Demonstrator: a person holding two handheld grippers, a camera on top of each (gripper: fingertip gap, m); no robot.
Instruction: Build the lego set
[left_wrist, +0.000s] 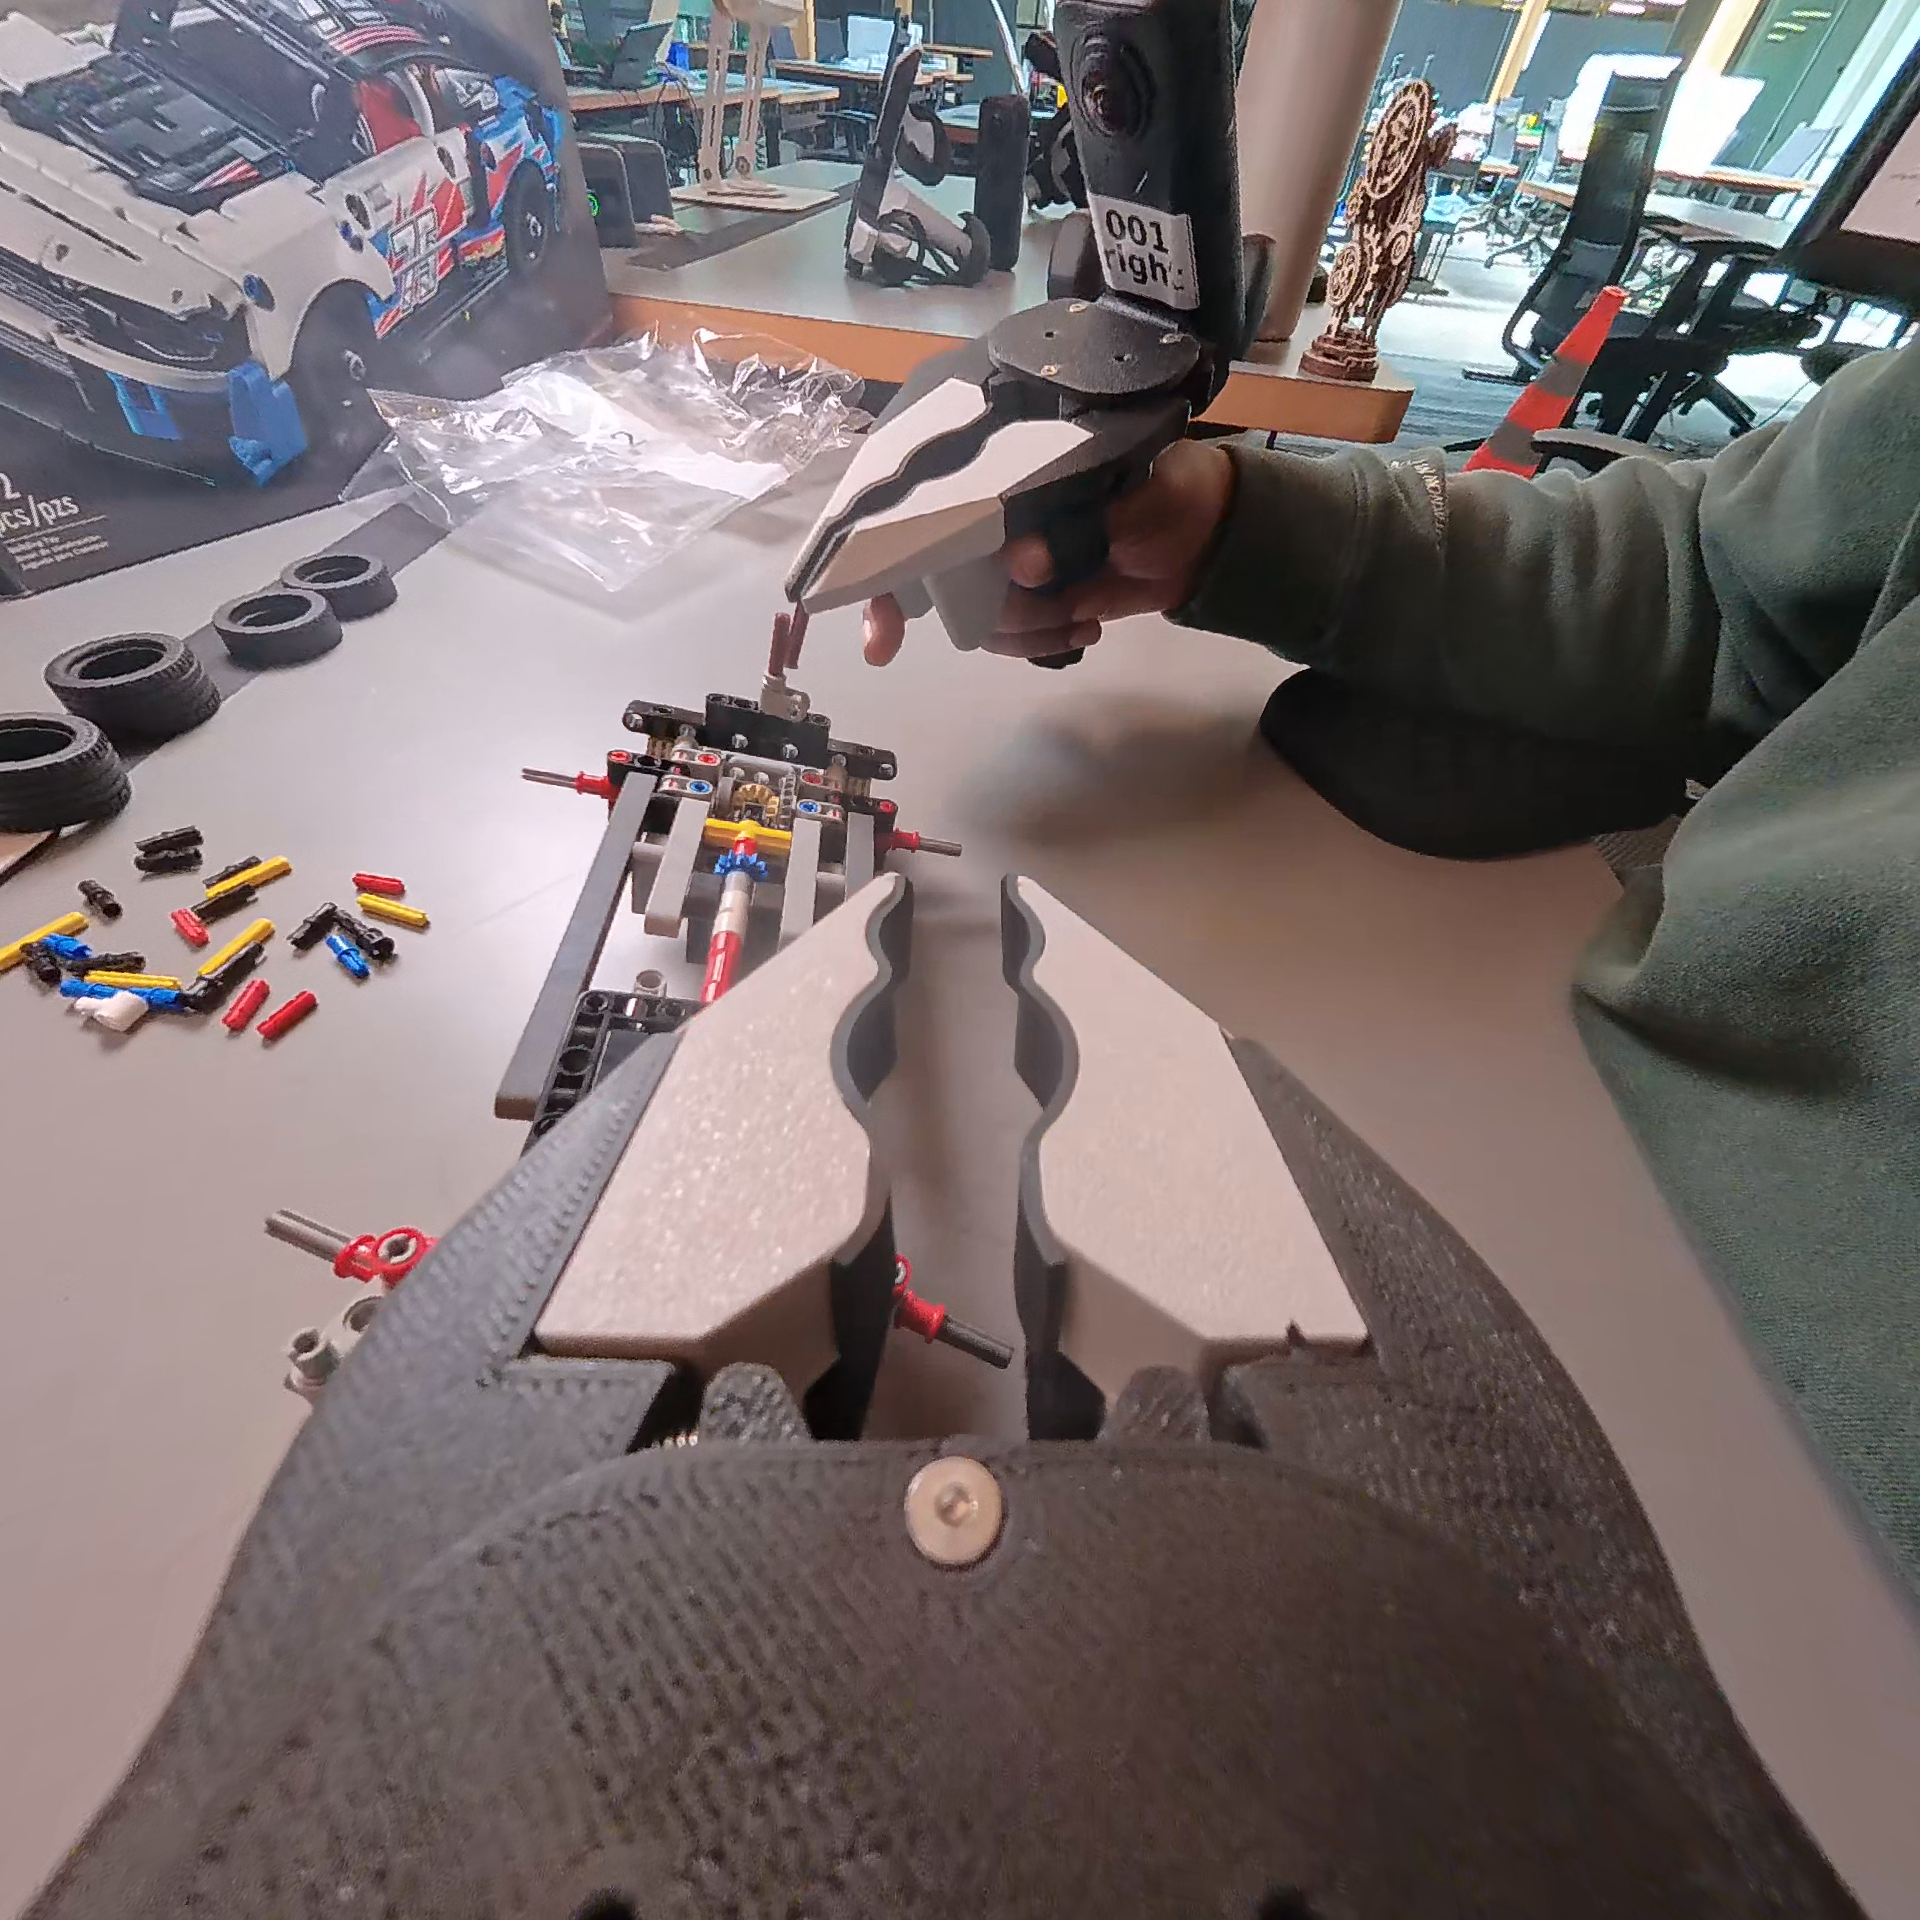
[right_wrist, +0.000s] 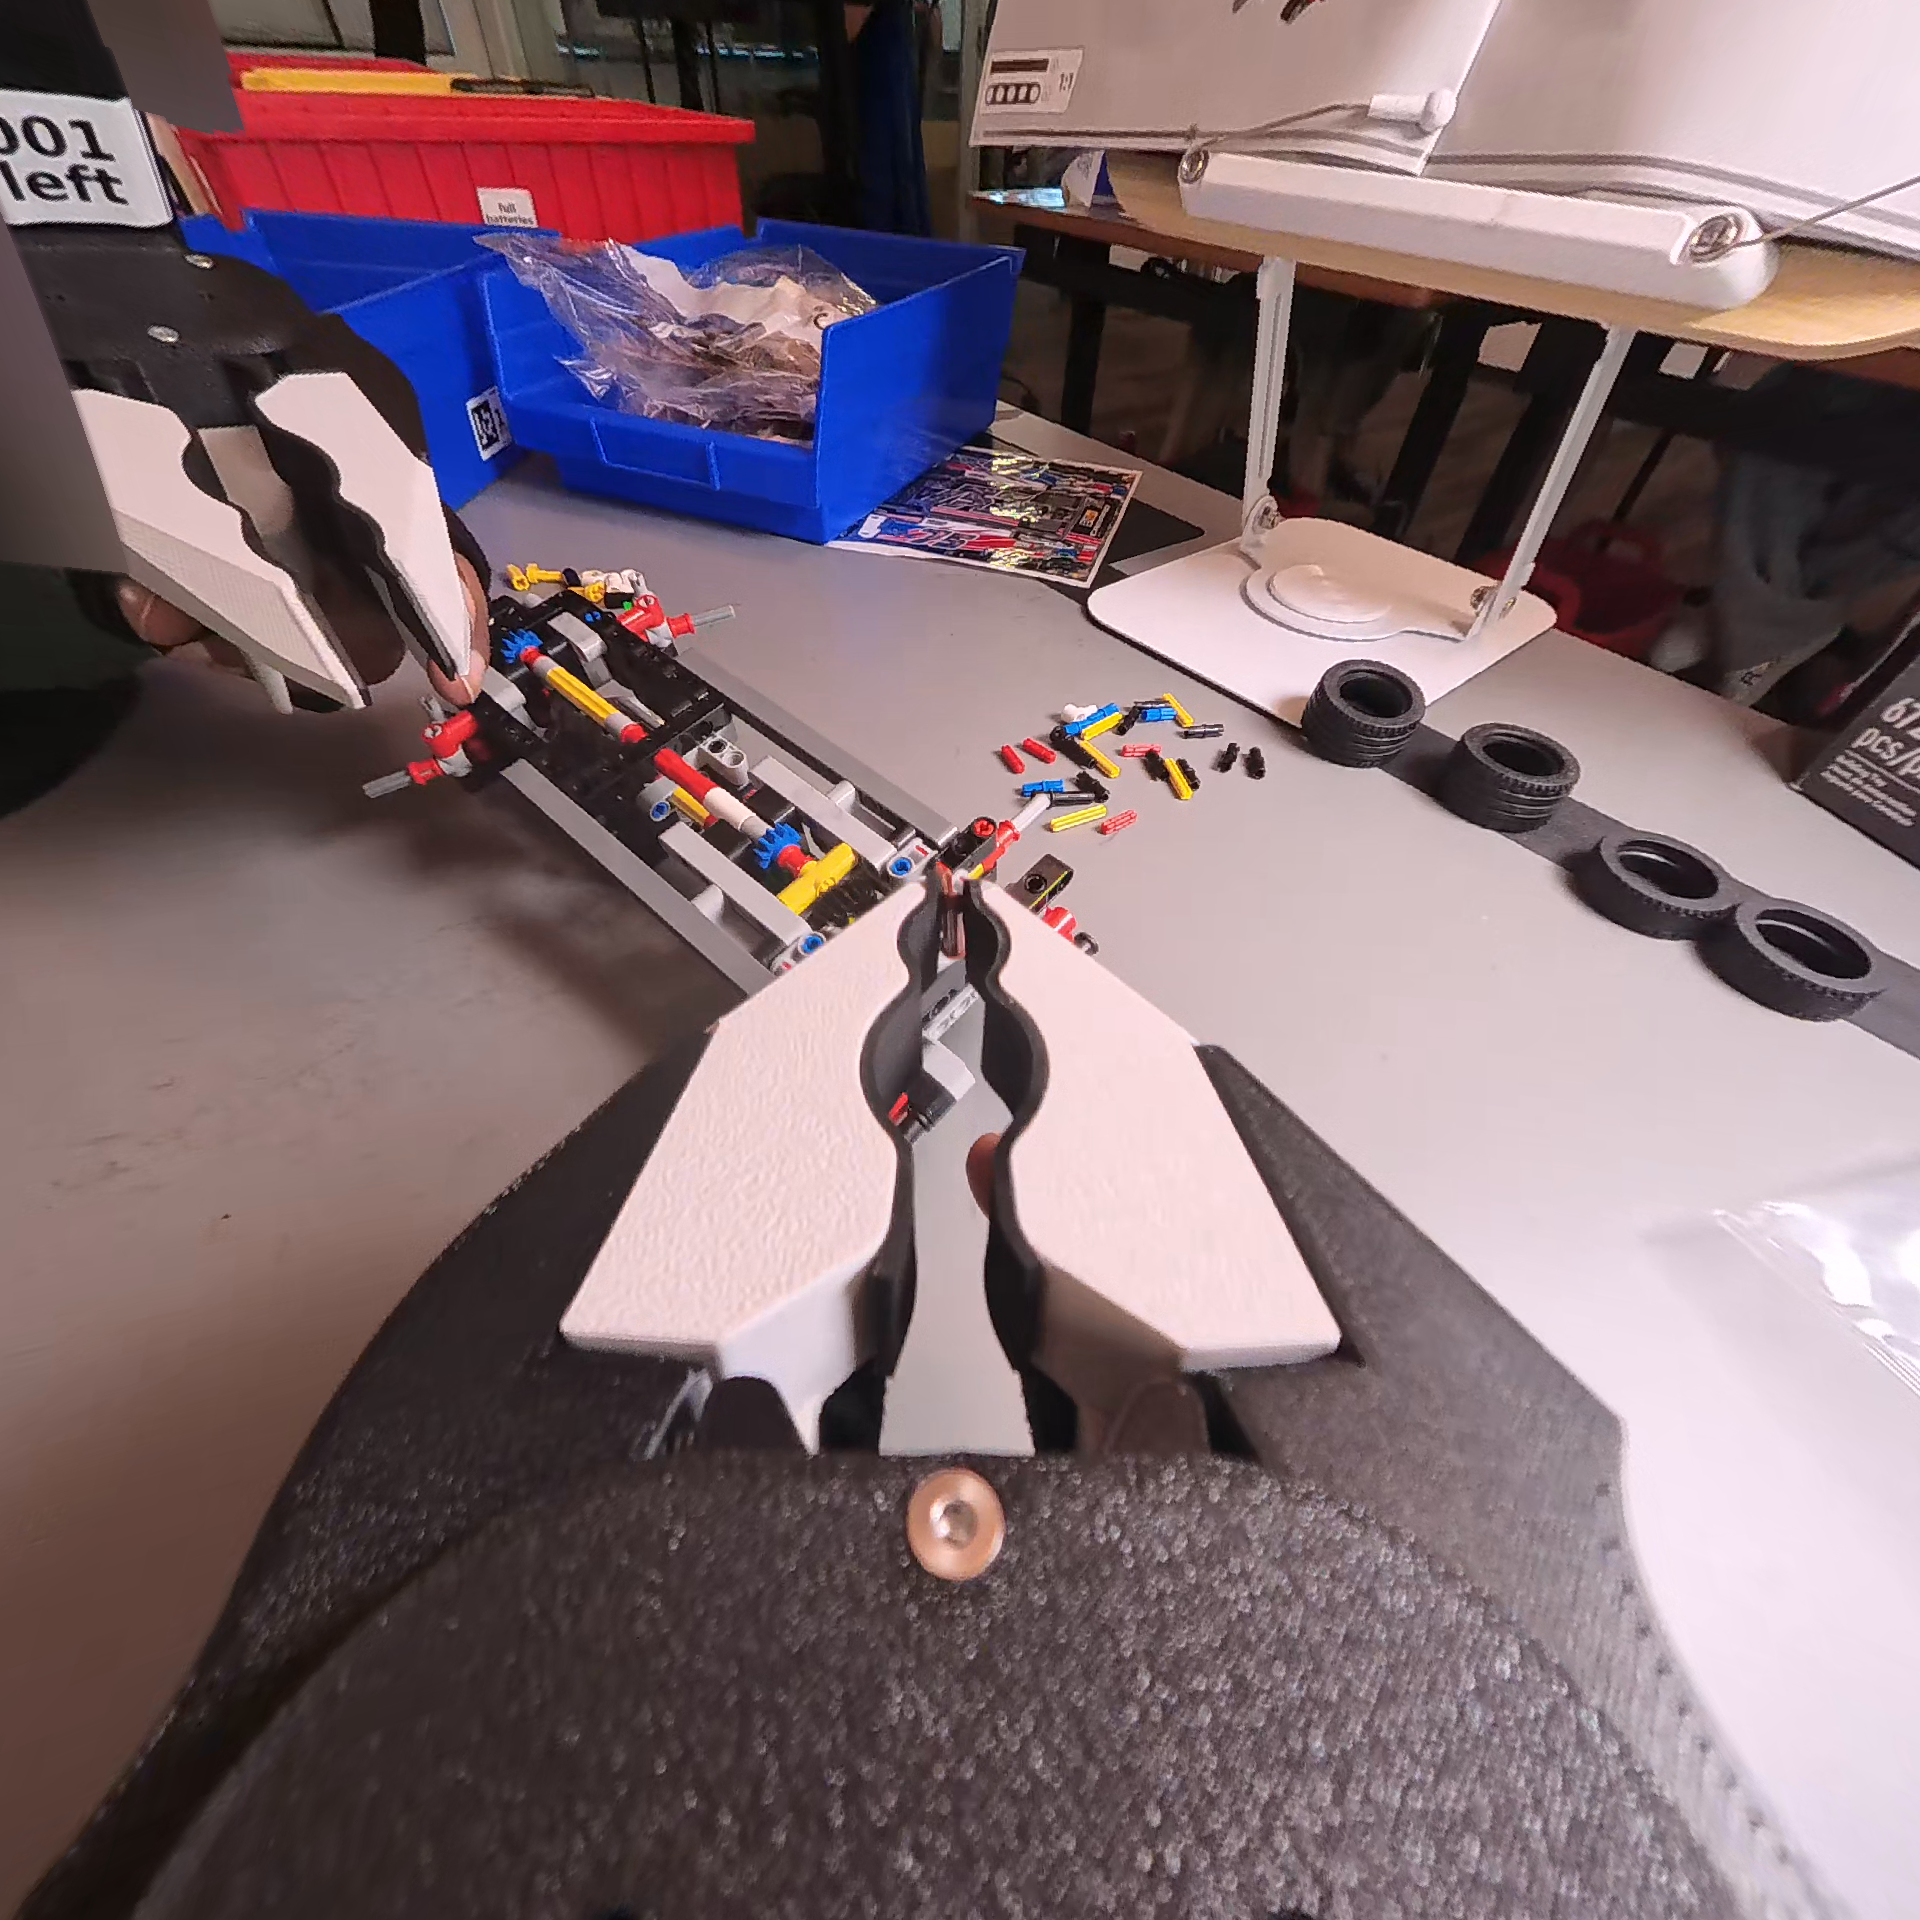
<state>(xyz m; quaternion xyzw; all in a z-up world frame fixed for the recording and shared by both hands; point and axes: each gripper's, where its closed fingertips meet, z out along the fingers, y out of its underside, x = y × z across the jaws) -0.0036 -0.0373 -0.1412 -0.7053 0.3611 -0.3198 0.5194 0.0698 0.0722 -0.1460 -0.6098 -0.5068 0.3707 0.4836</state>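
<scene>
A long grey and black Lego car chassis (left_wrist: 748, 821) lies on the grey table; it also shows in the right wrist view (right_wrist: 665, 748). My right gripper (right_wrist: 951, 896) is shut on a small dark red-brown piece (right_wrist: 951, 920). In the left wrist view the right gripper (left_wrist: 800, 601) holds that piece (left_wrist: 784, 639) just above a grey connector (left_wrist: 774, 691) at the chassis's far end. My left gripper (left_wrist: 956, 894) is open and empty, low over the chassis's near end. It also shows in the right wrist view (right_wrist: 405, 681).
Loose small pins and axles (left_wrist: 208, 945) lie left of the chassis, with several black tyres (left_wrist: 135, 675) behind them. The set box (left_wrist: 208, 260) and empty plastic bags (left_wrist: 623, 447) stand farther back. A blue bin (right_wrist: 914, 343), a sticker sheet (right_wrist: 1008, 509) and a white booklet stand (right_wrist: 1320, 603) are across the table.
</scene>
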